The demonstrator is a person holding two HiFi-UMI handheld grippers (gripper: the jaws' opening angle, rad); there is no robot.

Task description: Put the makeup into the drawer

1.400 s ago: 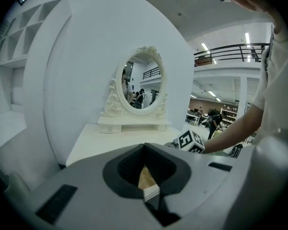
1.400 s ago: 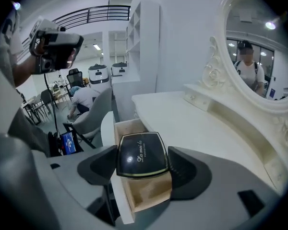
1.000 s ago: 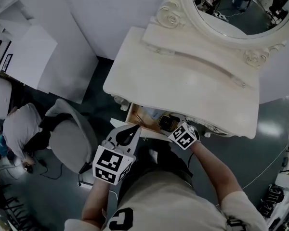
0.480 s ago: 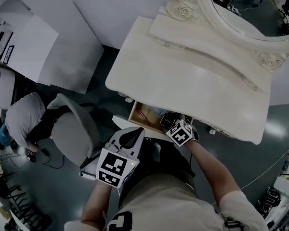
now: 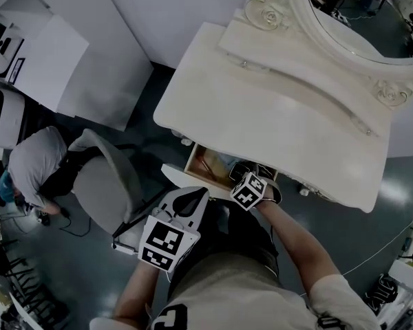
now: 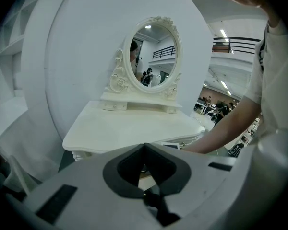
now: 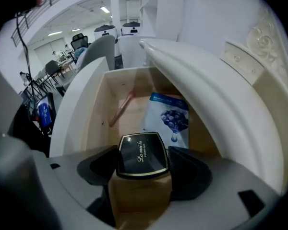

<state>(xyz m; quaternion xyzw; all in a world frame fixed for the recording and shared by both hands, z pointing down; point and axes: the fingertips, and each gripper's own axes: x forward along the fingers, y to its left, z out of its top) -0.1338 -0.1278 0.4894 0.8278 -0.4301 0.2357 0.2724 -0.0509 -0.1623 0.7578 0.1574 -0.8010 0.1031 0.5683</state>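
The white dressing table [image 5: 275, 122] has its wooden drawer [image 5: 201, 158] pulled out under the front edge. My right gripper [image 5: 251, 179] points steeply down into that drawer [image 7: 98, 104], shut on a black compact with a gold rim [image 7: 141, 155]. A pink stick [image 7: 121, 109] and a blue sachet [image 7: 169, 118] lie on the drawer's bottom. My left gripper [image 5: 193, 195] hangs in front of the drawer, to its left. Its jaws are shut with nothing between them [image 6: 145, 147].
An oval mirror [image 5: 358, 12] in a carved frame stands at the back of the table top. A grey chair [image 5: 103, 184] is left of the drawer, and a person [image 5: 31, 167] crouches on the floor beyond it. White cabinets [image 5: 76, 67] fill the upper left.
My right gripper has sunk lower into the drawer with the compact and tipped further down. The left gripper has dropped a little, still shut.
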